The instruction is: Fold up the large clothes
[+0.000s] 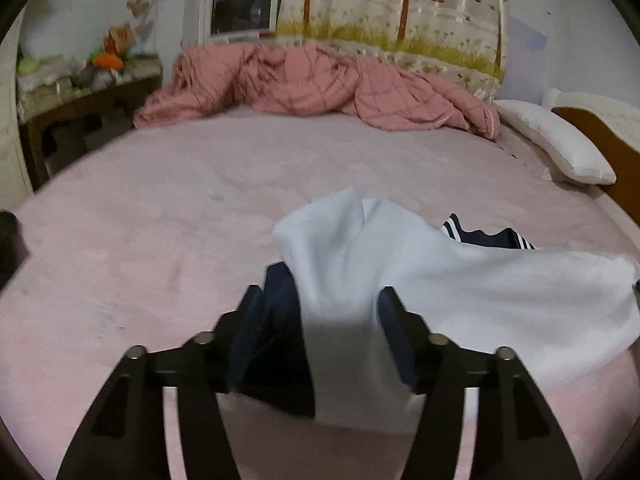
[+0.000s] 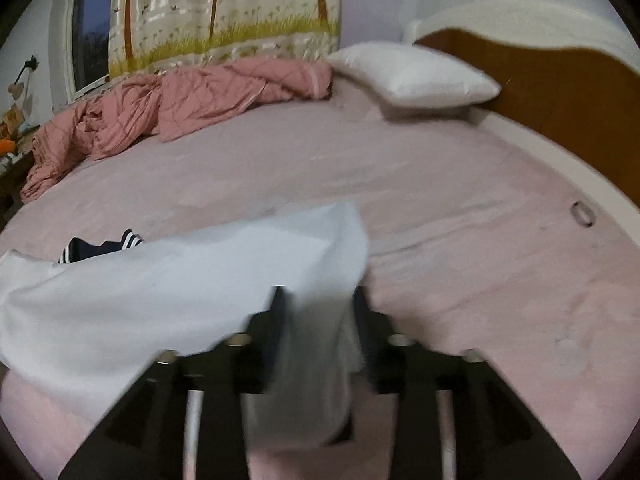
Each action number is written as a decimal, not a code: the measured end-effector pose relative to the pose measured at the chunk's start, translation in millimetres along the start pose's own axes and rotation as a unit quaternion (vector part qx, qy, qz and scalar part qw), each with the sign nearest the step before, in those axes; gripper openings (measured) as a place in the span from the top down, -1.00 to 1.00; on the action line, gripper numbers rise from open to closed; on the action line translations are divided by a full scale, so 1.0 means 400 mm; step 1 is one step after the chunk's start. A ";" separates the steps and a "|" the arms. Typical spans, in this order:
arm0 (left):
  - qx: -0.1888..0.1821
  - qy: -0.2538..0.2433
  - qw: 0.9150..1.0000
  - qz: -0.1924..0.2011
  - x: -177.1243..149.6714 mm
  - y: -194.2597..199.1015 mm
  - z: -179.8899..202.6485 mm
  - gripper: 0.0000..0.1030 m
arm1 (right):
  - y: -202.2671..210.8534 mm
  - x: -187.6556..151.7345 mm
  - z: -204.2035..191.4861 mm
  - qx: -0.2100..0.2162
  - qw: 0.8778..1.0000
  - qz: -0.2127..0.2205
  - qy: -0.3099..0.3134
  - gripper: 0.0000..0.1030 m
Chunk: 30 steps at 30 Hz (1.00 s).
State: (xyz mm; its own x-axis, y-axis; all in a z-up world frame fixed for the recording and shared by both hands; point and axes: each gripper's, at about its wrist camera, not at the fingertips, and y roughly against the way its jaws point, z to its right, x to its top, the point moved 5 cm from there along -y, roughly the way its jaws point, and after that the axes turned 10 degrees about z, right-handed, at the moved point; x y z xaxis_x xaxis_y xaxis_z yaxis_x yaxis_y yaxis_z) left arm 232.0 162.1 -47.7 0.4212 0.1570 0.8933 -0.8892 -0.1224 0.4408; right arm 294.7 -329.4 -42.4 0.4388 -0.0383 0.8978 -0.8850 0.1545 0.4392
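A large white garment (image 1: pixel 460 280) with navy trim lies bunched on the pink bed sheet (image 1: pixel 160 220). Its navy, white-striped edge (image 1: pixel 484 236) peeks out behind the white cloth. My left gripper (image 1: pixel 322 296) stands open; a fold of white cloth and a dark navy part (image 1: pixel 280 300) hang in the wide gap between its fingers. In the right wrist view the same white garment (image 2: pixel 140 280) stretches to the left, with the striped navy edge (image 2: pixel 104 246) behind it. My right gripper (image 2: pixel 320 292) is open too, and a blurred strip of white cloth runs down between its fingers.
A crumpled pink quilt (image 1: pixel 312 84) lies along the far side of the bed under a curtained window. A white pillow (image 2: pixel 412 76) rests against the brown headboard (image 2: pixel 560 92). A cluttered side table (image 1: pixel 80 104) stands at the left. A small ring (image 2: pixel 583 214) lies on the sheet at the right.
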 end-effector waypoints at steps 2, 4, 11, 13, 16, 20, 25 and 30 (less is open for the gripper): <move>-0.006 -0.006 1.000 0.020 0.008 0.039 0.007 -0.24 | 0.051 0.003 0.012 -0.010 1.000 0.027 -0.001 -0.17; -0.019 0.001 0.999 0.045 0.024 0.080 0.017 -0.35 | 0.102 0.014 0.014 -0.010 0.999 0.045 -0.003 -0.22; -0.115 0.012 0.992 0.047 0.043 0.134 0.123 -0.13 | 0.181 0.017 -0.063 0.107 0.993 0.031 -0.039 -0.39; -0.136 0.020 0.990 0.024 0.024 0.124 0.156 -0.08 | 0.180 -0.001 -0.122 0.147 0.989 -0.001 -0.031 -0.39; -0.169 0.032 0.985 -0.009 0.001 0.101 0.200 0.14 | 0.179 -0.028 -0.204 0.200 0.979 -0.028 -0.018 -0.23; -0.203 0.030 0.978 -0.031 -0.016 0.092 0.274 0.60 | 0.171 -0.057 -0.317 0.241 0.969 -0.047 0.015 0.64; -0.277 0.046 0.955 -0.097 -0.082 0.062 0.389 0.99 | 0.138 -0.110 -0.430 0.321 0.940 -0.111 -0.018 0.88; -0.264 0.077 0.950 -0.146 -0.163 0.004 0.405 0.94 | 0.088 -0.222 -0.464 0.313 0.936 -0.160 0.022 0.93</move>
State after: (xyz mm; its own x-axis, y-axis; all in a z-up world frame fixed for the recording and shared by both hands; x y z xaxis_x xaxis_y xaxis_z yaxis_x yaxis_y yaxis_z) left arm 232.1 -7.1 -91.0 0.6692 0.2553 0.6978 -0.7208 0.4514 0.5261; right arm 253.3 -137.4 -112.9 0.6903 0.0587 0.7211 -0.6197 -0.4663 0.6313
